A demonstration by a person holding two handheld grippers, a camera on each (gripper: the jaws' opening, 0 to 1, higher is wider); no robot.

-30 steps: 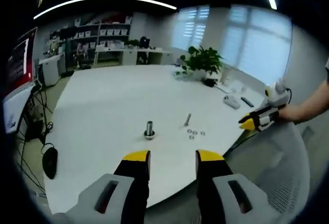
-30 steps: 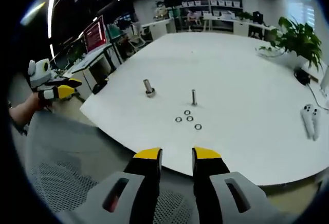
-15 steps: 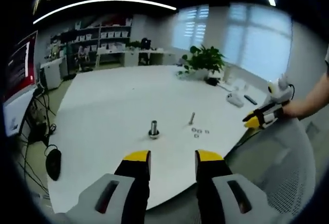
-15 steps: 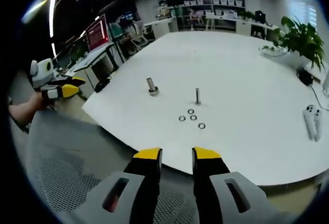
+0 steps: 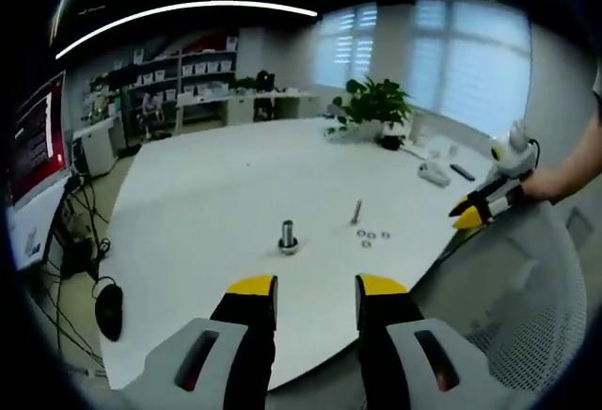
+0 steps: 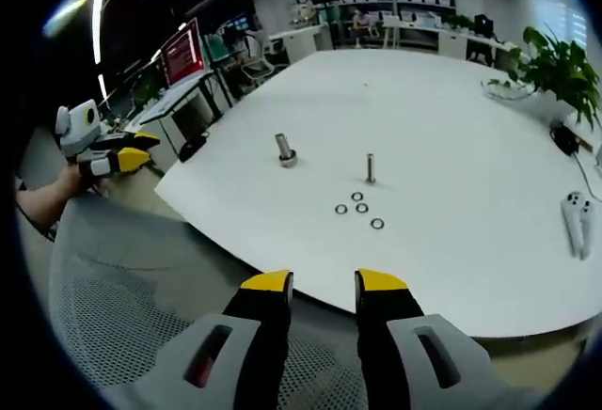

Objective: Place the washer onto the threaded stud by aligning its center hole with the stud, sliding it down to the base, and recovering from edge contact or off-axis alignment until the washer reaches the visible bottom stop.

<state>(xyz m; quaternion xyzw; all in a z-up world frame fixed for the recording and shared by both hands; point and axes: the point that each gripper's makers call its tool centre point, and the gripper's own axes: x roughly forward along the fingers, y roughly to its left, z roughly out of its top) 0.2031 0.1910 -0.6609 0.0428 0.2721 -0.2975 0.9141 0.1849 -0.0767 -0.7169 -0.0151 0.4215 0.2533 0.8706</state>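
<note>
Several small metal washers (image 6: 362, 208) lie loose on the white table (image 6: 451, 118), just in front of a thin upright threaded stud (image 6: 371, 167). To its left stands a thicker stud with a wide base (image 6: 284, 149). My right gripper (image 6: 324, 283) is open and empty, short of the table's near edge. In the left gripper view the same thin stud (image 5: 356, 211), washers (image 5: 369, 237) and thicker stud (image 5: 288, 237) sit mid-table, well ahead of my open, empty left gripper (image 5: 316, 288). Each gripper is seen from the other's camera: the right gripper (image 5: 484, 205) and the left gripper (image 6: 108, 156).
A grey mesh chair back (image 6: 122, 316) lies under the right gripper, in front of the table. A white controller (image 6: 576, 211) and a potted plant (image 6: 555, 62) sit at the table's right side. Desks, monitors (image 6: 183, 53) and shelves stand beyond.
Both cameras have drifted slightly, so the table and studs sit a little differently in each view. Both grippers stay open and empty off the table's edge; nothing on the table has moved.
</note>
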